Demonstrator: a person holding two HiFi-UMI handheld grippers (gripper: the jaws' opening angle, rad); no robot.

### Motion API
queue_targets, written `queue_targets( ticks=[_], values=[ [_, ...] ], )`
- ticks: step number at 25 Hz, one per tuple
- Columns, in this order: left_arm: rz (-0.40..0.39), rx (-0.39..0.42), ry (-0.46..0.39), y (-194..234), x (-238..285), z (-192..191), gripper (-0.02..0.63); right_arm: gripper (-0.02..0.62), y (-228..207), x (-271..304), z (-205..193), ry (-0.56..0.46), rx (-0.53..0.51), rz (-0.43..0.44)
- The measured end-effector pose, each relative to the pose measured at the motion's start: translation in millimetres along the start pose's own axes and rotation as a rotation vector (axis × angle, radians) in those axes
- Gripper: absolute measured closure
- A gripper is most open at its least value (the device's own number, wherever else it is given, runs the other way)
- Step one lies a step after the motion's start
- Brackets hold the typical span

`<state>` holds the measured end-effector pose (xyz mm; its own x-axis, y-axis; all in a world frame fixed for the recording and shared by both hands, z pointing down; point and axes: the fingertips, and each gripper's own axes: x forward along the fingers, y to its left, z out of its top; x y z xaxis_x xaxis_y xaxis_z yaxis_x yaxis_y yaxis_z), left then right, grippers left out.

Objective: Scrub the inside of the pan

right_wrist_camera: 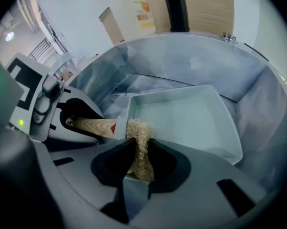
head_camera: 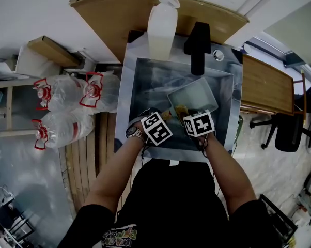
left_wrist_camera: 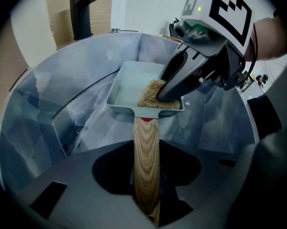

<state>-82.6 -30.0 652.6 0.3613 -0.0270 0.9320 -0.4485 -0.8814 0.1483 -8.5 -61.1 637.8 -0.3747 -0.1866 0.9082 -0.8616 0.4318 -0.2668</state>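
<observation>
The pan [left_wrist_camera: 134, 87] is pale mint green. Its handle [left_wrist_camera: 147, 142] is light wood with wavy grain and a red patch at the pan end. The scrubber [right_wrist_camera: 139, 144] is straw-tan, the sink [head_camera: 145, 87] dull steel grey, the tap [head_camera: 198, 45] black. The left gripper [left_wrist_camera: 147, 185] and right gripper [right_wrist_camera: 139, 163] are grey (their marker cubes [head_camera: 156, 128] show black-and-white squares).

One pan [head_camera: 194, 98]; one scrub pad [right_wrist_camera: 139, 144]; one left claw [head_camera: 166, 117], one right claw [head_camera: 187, 113]; one sink [head_camera: 145, 81]; one faucet [head_camera: 198, 45]; one white bottle [head_camera: 162, 27]; three water jugs [head_camera: 67, 94] at left.
</observation>
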Motion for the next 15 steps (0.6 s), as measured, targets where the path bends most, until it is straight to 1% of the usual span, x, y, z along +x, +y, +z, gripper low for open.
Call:
queue_targets(
  ticks=[3,8,13,15],
  values=[
    [0.000,-0.001,-0.002,0,0,1,0.445,0.499,-2,4,1,0.006,-0.013,-0.015],
    [-0.003,-0.005,-0.004,0,1,1,0.445,0.499,-17,5,2,0.004,-0.002,-0.034],
    [-0.006,-0.008,-0.005,0,0,0,0.445,0.499,-53,-4,4,-0.008,0.025,-0.117],
    [-0.006,-0.007,-0.004,0,0,0,0.445,0.499,-66,-7,5,-0.004,0.013,-0.164]
  ],
)
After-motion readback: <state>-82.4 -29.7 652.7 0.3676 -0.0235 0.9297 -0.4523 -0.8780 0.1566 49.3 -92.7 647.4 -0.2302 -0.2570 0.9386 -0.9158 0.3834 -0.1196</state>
